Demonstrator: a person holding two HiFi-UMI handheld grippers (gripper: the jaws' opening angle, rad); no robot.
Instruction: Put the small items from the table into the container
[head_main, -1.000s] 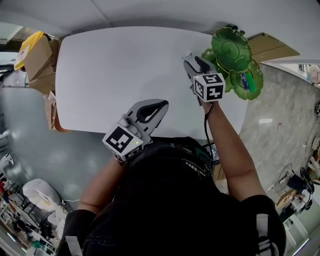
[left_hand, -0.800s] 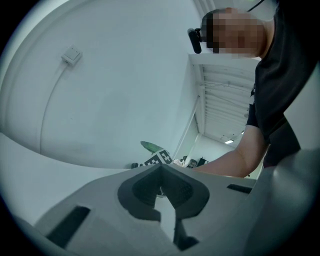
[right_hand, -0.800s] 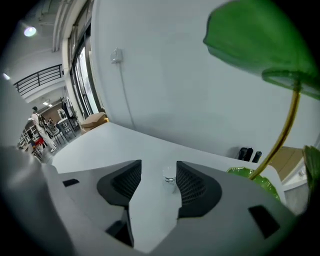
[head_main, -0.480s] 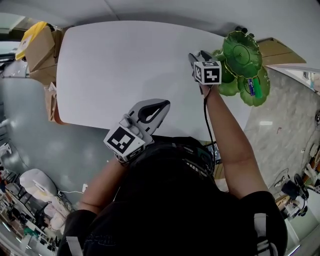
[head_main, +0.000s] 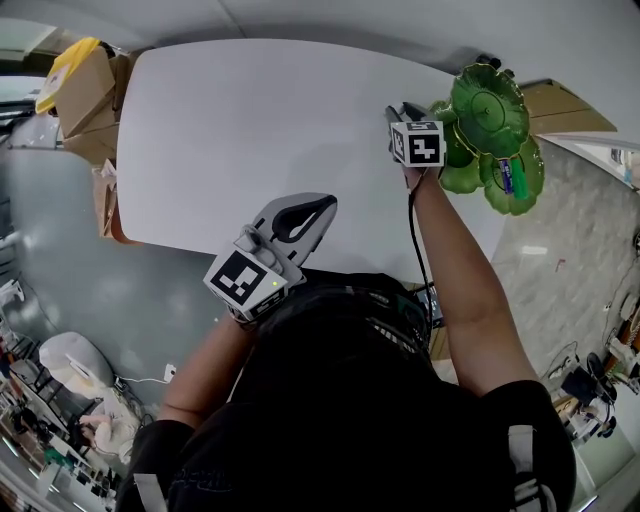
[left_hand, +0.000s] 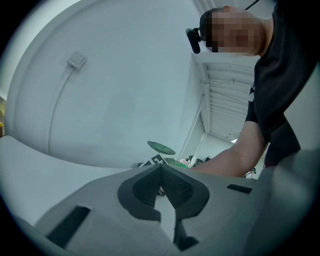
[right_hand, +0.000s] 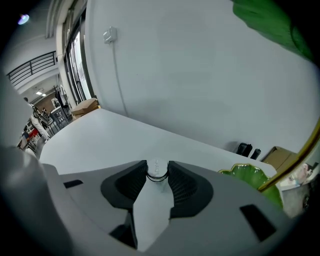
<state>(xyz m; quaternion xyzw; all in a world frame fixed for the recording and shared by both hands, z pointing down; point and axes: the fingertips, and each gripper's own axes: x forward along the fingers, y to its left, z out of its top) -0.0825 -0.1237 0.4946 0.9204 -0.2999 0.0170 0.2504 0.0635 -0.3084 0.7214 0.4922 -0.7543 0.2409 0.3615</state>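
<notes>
On the white table (head_main: 250, 130), my right gripper (head_main: 397, 112) points down just left of the green tiered leaf-shaped container (head_main: 490, 100). In the right gripper view its jaws are closing on a small white round item with a black ring (right_hand: 157, 172); both pads touch its sides. The container's lower dish (right_hand: 247, 175) shows at the right, and one lobe holds a small blue item (head_main: 507, 178). My left gripper (head_main: 328, 203) hovers at the table's near edge, shut and empty, its tips meeting (left_hand: 161, 167).
Cardboard boxes (head_main: 75, 100) with a yellow thing on top stand off the table's left end. Two small dark objects (right_hand: 248, 149) sit beyond the table's far edge. A pale wall with a socket (right_hand: 110, 35) lies behind.
My right gripper has sunk toward the table beside the container and its jaws have narrowed around the white item. The left gripper has stayed in place.
</notes>
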